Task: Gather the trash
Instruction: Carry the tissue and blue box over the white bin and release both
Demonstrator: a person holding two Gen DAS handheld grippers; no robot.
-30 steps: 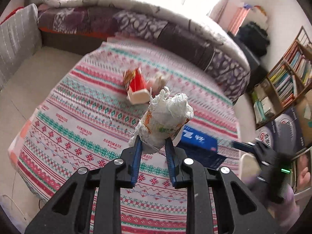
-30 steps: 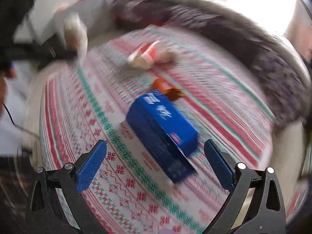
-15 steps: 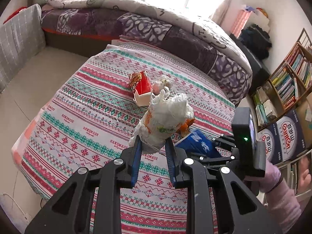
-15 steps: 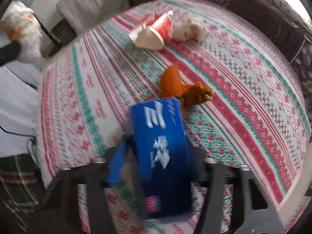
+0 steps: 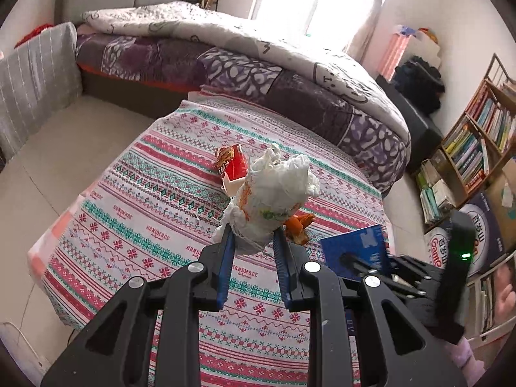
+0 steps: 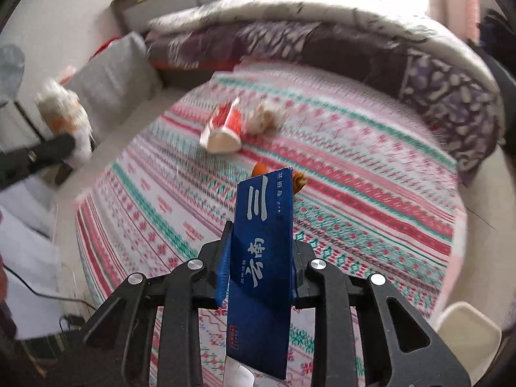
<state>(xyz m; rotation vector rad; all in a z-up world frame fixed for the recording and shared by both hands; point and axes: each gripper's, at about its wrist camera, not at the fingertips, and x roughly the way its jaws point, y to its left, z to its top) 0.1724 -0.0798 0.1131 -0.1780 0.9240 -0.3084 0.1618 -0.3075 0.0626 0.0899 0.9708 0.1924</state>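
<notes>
Blue box (image 6: 262,258) clamped in right gripper (image 6: 258,264), jaws just closed; left gripper (image 5: 251,254) holds crumpled wrapper (image 5: 274,200). Pickup step; next needs a bin, none visible.

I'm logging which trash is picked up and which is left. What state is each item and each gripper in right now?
left gripper: shut on the crumpled bag
crumpled bag: held, lifted off the cloth
right gripper: jaws just closed, shut on the blue box
blue box: held, raised above the table
red carton: lying on its side on the tablecloth
paper wad: lying beside the carton
orange wrapper: lying crumpled on the cloth
</notes>
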